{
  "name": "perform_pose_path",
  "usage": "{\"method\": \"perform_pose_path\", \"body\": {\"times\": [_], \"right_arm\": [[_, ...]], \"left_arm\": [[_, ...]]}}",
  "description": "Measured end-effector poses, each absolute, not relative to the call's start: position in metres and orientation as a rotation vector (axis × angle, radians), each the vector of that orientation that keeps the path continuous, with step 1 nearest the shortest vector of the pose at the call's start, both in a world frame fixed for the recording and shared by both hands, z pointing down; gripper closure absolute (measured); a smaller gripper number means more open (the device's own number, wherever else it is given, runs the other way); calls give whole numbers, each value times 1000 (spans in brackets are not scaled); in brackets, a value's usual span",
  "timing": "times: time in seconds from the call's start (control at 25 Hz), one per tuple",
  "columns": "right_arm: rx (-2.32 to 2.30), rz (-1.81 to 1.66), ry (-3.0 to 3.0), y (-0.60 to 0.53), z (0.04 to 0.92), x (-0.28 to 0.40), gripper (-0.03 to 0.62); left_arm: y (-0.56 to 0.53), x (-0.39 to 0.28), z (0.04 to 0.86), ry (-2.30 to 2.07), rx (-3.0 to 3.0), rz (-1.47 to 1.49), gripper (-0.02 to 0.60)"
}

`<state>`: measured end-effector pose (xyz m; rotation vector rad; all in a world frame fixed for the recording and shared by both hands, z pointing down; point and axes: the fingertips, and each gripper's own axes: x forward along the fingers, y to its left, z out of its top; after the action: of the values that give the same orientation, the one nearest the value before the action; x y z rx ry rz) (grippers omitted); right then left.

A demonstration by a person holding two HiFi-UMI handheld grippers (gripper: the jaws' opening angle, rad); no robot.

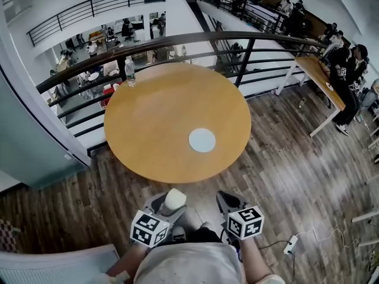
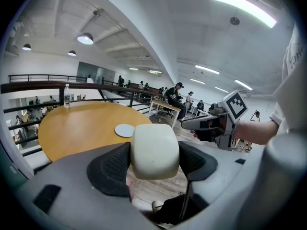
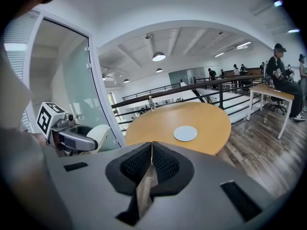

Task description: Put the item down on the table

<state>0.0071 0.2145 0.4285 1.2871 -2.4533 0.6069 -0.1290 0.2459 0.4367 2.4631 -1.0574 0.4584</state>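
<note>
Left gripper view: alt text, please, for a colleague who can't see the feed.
The left gripper is shut on a cream rounded block. Beyond it stands a round wooden table carrying a white disc and, near its far edge, a water bottle.

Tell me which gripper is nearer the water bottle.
Left. The left gripper, holding the white item, sits short of the table, on the water bottle side; the right gripper sits farther right.

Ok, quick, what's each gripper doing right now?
Left gripper: shut on the cream-white item.
Right gripper: shut, nothing between its jaws.
</note>
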Motion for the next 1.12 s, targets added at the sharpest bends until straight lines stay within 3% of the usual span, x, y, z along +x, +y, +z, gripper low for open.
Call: {"method": "perform_pose_path", "body": {"times": [0.64, 1.12], "right_arm": [[1265, 641, -2456, 175, 447, -1, 568], [1233, 652, -2451, 80, 450, 37, 568]], "left_arm": [[214, -139, 448, -1059, 2444, 469, 264], [118, -99, 448, -1068, 2425, 468, 264]]}}
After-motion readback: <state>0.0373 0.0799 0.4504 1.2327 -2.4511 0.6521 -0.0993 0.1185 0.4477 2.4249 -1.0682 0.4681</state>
